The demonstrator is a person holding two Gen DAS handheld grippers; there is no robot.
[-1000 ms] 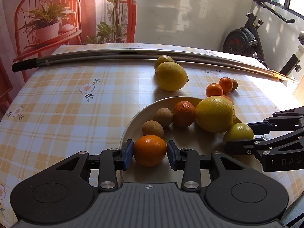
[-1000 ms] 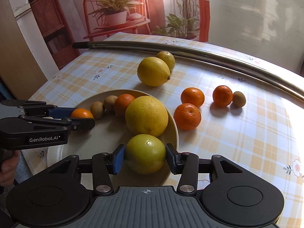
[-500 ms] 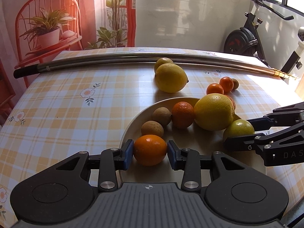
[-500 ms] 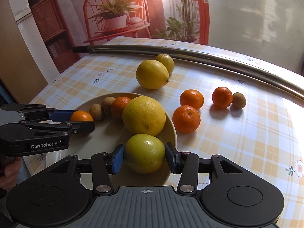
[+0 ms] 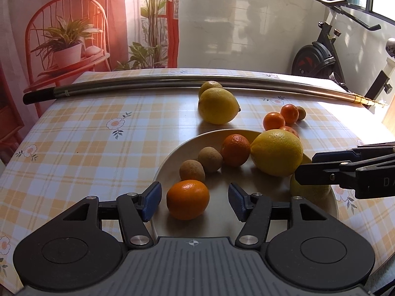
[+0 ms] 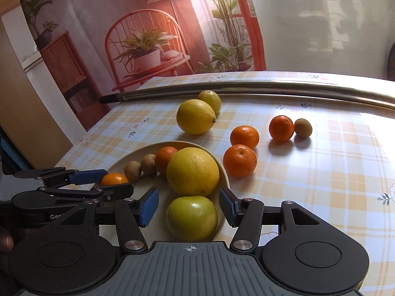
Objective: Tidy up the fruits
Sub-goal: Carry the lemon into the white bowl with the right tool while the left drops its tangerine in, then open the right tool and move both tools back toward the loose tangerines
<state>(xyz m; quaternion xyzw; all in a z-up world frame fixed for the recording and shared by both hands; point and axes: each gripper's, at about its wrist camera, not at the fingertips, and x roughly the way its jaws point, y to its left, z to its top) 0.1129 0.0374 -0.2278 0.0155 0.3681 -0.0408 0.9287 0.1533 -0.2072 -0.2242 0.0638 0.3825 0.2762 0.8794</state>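
Checkered worktop (image 6: 321, 185), plate (image 5: 172, 162) half loaded: both tools released, left tool (image 5: 195, 201) around a mandarin (image 5: 188, 199), right tool (image 6: 188, 206) around a green citrus (image 6: 192, 218). Lemons (image 6: 196, 120) at 12 o'clock, mandarins (image 6: 244, 137) at 1 still out.

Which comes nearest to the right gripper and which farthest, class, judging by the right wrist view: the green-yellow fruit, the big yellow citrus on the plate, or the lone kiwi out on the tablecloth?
1. Green-yellow fruit, between the open fingers of the right gripper, on the plate.
2. Big yellow citrus, just beyond it on the plate.
3. Lone kiwi, far right on the tablecloth.
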